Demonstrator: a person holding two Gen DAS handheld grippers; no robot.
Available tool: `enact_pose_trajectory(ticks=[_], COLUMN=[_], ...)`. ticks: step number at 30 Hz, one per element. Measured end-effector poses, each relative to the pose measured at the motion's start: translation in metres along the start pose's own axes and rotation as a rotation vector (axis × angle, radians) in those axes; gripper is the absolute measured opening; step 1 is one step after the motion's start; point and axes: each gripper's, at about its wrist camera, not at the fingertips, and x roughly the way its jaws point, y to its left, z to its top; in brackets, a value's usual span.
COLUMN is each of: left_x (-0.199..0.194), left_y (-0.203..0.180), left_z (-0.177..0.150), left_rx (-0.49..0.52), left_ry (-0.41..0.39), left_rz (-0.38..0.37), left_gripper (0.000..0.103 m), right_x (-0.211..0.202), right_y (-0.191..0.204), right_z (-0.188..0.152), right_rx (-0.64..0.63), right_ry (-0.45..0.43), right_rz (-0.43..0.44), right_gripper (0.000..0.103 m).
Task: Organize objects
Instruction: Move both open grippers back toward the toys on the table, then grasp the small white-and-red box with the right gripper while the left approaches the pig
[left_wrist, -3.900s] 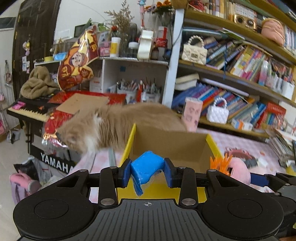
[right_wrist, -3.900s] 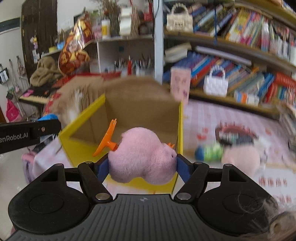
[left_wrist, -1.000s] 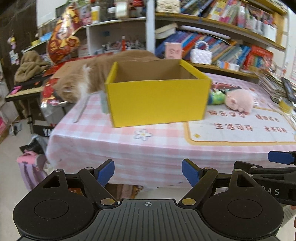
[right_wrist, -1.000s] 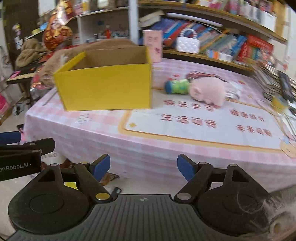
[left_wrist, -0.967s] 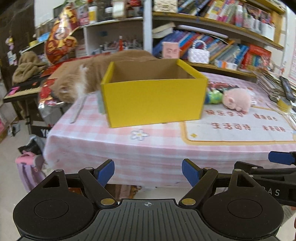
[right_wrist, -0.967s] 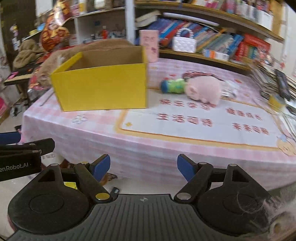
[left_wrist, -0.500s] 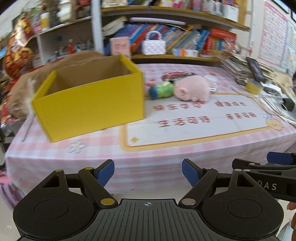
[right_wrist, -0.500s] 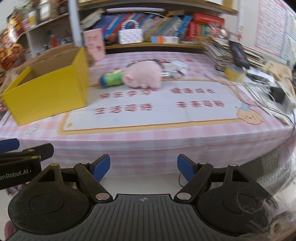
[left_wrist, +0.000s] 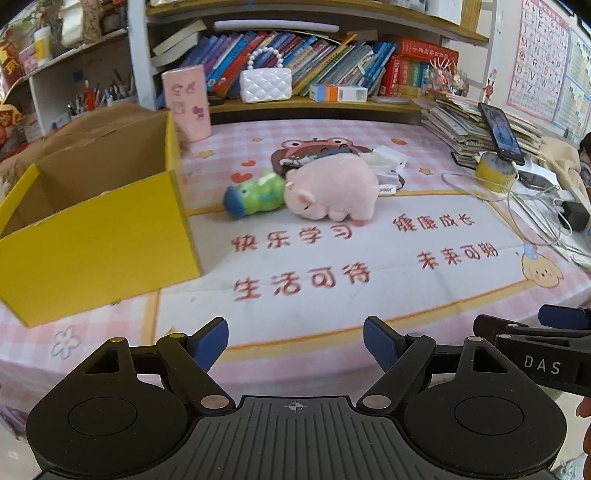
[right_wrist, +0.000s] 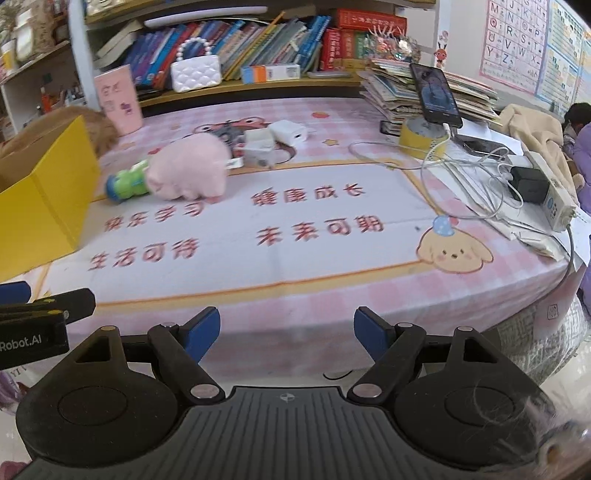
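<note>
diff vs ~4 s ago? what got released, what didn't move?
Both grippers let go: left gripper dropped its blue toy, right gripper its pink plush, over the yellow box. Both now open, empty, pulled back and swung right. Pink pig and green toy unmoved.

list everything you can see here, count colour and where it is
box: 1, yellow, open-topped, left side of the table
plush pig: 1, pink, lying mid-table, right of the box
toy: 1, green with a blue end, against the pig's snout
tablecloth: 1, pink check with red characters, over the table
card: 1, pink, upright behind the box
handbag: 1, white with a bead handle, on the shelf
tape roll: 1, yellow, right side of the table
phone: 1, dark, propped against the paper stack
left gripper: 1, black with blue pads, open, empty
right gripper: 1, black with blue pads, open, empty
</note>
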Motion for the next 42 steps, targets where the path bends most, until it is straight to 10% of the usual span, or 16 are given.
enact_pose_trajectory(ticks=[42], left_x=[0.092], left_y=[-0.027], left_z=[0.127], left_rx=[-0.255], left_ry=[-0.040], left_rz=[0.173], left_gripper=[0.091], right_x=[0.160], right_y=[-0.030], right_z=[0.158], right_rx=[-0.310], right_ry=[-0.054], right_rz=[0.284], right_gripper=[0.061])
